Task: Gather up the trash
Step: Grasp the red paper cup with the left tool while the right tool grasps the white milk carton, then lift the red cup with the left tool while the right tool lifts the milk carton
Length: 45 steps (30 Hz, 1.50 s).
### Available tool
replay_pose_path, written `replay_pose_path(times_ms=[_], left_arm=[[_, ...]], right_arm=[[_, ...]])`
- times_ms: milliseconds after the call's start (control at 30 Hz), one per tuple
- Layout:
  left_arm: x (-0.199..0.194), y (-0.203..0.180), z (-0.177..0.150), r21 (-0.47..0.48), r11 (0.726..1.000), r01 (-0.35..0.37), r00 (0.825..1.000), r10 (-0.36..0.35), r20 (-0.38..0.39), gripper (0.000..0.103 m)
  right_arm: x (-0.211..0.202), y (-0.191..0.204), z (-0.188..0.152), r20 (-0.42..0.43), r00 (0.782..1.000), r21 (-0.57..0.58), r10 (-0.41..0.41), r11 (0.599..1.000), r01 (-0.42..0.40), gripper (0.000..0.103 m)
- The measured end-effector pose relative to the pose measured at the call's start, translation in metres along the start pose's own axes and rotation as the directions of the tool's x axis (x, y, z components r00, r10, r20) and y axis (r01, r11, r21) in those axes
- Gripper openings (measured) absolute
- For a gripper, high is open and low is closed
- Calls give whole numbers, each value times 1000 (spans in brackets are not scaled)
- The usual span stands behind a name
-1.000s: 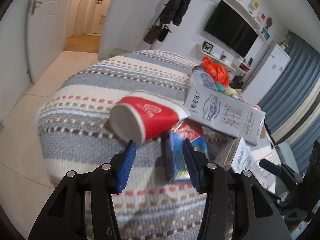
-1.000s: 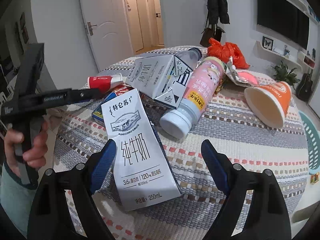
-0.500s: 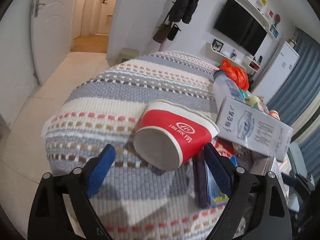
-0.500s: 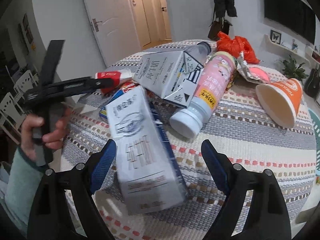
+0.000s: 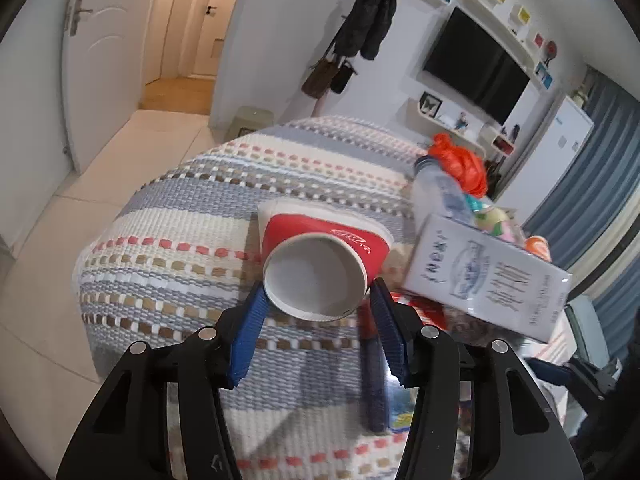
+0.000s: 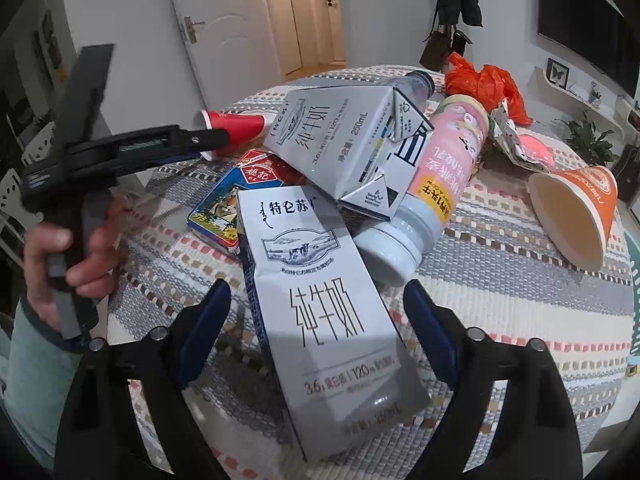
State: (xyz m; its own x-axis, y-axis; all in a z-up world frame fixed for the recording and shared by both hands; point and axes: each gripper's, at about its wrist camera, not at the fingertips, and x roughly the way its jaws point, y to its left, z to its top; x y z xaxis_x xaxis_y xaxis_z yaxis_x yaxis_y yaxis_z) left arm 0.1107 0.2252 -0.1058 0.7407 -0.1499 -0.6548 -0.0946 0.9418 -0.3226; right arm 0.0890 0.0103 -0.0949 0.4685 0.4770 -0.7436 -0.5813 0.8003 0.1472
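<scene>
A red paper cup (image 5: 320, 240) lies on its side on the striped tablecloth (image 5: 180, 240), its mouth facing the left wrist camera. My left gripper (image 5: 316, 304) is closing on it, and both blue pads touch the rim. The right wrist view shows the same cup (image 6: 236, 126) with the left gripper (image 6: 212, 136) at it. A white milk carton (image 6: 320, 300) lies flat between the fingers of my right gripper (image 6: 316, 320). These jaws are closing, with a gap still showing on each side of the carton.
Behind the carton lie a second milk carton (image 6: 340, 140), a pink drink bottle (image 6: 444, 176), a blue snack packet (image 6: 232, 204) and a clear bottle (image 6: 416, 84). To the right are an orange cup (image 6: 576, 212) and an orange plastic bag (image 6: 484, 84). A person's hand (image 6: 76, 248) holds the left gripper.
The left jaws opened wide, then narrowed around the red cup, which turned its mouth toward the camera. The right jaws narrowed around the near milk carton.
</scene>
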Motion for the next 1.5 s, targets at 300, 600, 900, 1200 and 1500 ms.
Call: replay_pose_path(times_ms=[300,600,900,1200,1500], left_arm=[[-40,-25,-3,43,999,0,995,-4,95,45],[-86,-69,9,102,994,40,977,-60,202,4],[-66,-71,-1,44,998,-37,989,30,147,16],[-73,-12,-38,-131,986,-103,989,115,90,75],[-16,-8,-25,-179,984,22,999,-27,-25,79]], right_arm=[[-21,7,-2,45,997,-39,62,997,-60,50],[-72,-1,6,166,983,-40,80,996,-75,50],[-104,-32,-1,230,972,3,50,999,-52,50],[-93,-47,-12,202,975,60,87,993,-101,50],[-92,-51,-16,193,979,72,69,994,-84,50]])
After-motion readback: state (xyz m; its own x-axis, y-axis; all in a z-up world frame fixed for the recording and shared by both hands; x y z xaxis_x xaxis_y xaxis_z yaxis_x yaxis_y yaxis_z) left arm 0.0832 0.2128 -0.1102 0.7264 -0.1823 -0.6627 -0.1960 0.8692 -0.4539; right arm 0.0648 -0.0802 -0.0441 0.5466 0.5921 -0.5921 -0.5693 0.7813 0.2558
